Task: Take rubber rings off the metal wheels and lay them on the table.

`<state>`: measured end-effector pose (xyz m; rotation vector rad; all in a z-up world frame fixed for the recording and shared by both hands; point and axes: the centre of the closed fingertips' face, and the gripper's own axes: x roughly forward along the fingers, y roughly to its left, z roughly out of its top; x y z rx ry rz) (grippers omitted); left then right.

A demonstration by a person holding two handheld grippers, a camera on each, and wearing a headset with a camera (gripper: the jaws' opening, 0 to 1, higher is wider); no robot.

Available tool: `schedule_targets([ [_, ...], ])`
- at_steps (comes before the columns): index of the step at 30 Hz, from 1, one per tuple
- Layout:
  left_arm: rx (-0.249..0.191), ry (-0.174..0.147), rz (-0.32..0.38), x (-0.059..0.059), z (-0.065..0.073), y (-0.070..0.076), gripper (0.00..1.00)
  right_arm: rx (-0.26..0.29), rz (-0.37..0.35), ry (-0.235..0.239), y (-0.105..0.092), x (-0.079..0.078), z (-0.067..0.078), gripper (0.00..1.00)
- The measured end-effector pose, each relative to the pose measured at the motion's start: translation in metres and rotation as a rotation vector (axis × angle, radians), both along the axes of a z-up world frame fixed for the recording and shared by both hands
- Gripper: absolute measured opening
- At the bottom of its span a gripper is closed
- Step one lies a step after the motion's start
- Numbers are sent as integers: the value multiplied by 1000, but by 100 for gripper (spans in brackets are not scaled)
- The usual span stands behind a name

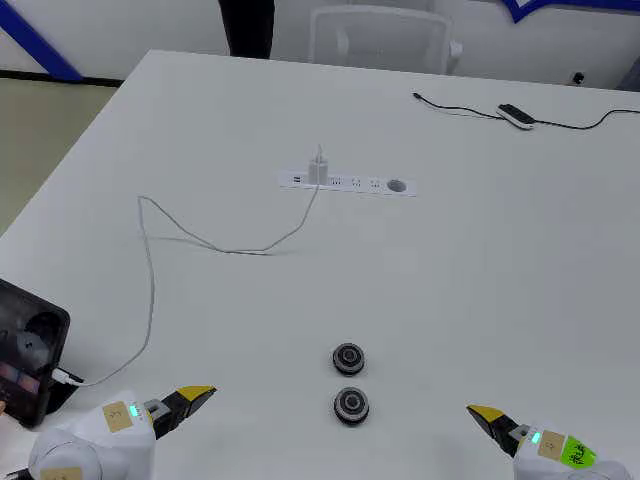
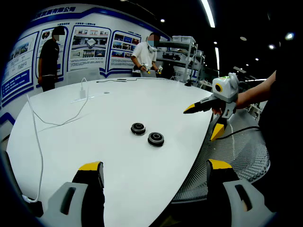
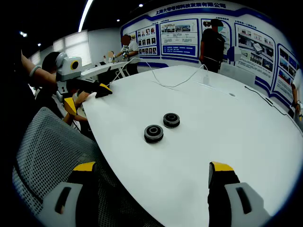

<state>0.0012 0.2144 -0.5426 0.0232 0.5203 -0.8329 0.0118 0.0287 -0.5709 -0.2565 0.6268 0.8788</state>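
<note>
The head view looks forward and down from the near edge of the large white table [image 1: 450, 280]. It sits close above two small black-ringed metal wheels [image 1: 349, 358] and reaches as far as the long white power strip [image 1: 345, 184] and the far edge. The left gripper view sits low just off that near edge and faces across the top toward the right gripper [image 2: 203, 122], while the right gripper view faces back from the opposite side toward the left gripper [image 3: 87, 99]. All three share the wheels, the tabletop and the thin white cable [image 1: 151, 290].
</note>
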Motion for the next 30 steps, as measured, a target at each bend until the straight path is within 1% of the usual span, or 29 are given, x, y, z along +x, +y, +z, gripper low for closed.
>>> schedule_targets([
  [7, 1, -1, 5, 1, 0, 1, 92, 2, -1, 3, 0, 0, -1, 98],
  [15, 3, 3, 3, 3, -4, 3, 92, 1, -2, 5, -1, 0, -2, 98],
  [30, 3, 12, 1, 0, -6, 2, 91, 1, 1, 12, 1, -1, -3, 98],
])
